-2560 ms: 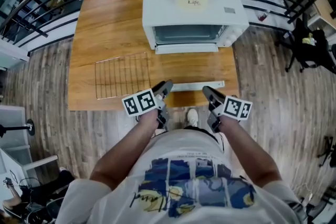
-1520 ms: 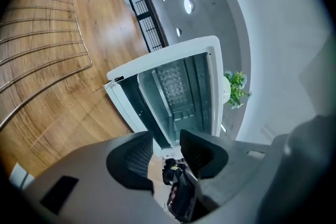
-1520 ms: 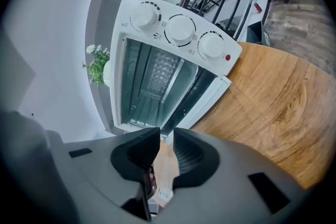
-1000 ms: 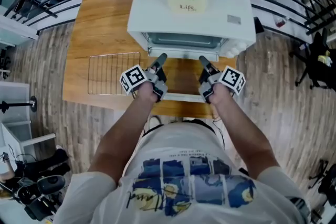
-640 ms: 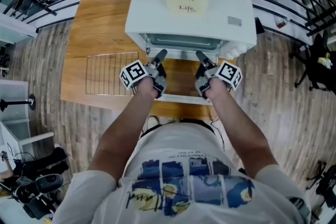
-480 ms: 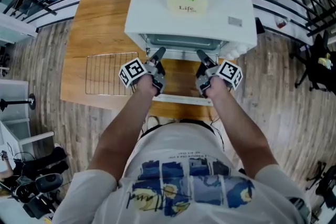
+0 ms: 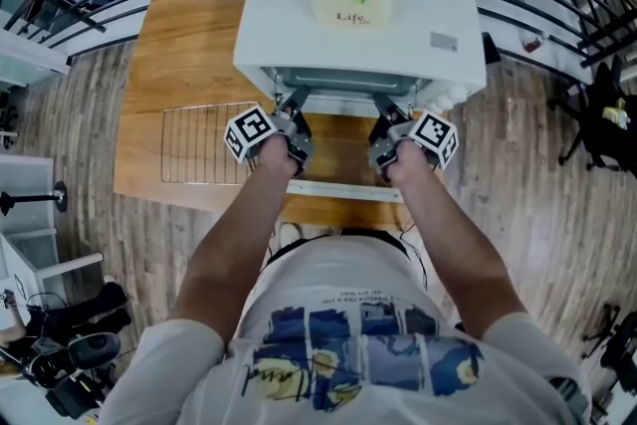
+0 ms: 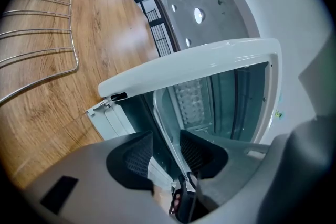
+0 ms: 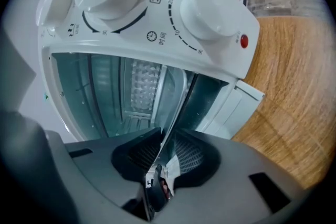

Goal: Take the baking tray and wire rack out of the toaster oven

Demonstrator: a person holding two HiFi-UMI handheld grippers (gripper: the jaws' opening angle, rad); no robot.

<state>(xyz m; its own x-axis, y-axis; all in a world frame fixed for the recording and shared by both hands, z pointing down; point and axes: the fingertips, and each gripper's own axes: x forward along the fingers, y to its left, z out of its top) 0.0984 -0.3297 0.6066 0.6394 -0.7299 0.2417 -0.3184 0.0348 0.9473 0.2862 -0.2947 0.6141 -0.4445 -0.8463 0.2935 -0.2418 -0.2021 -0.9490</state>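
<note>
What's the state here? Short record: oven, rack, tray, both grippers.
oven: toaster oven on wooden table, door open, flower pot on top
wire rack: out, flat on the table, left of the oven
baking tray: in the oven, seen edge-on
left gripper: open, tray rim between its jaws
right gripper: jaws have just been closing, tray rim between them, not yet clamped

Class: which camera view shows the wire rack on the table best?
The head view: almost all of the wire rack lies flat on the table, left of the toaster oven. The left gripper view catches only one corner of it; the right gripper view shows none.
</note>
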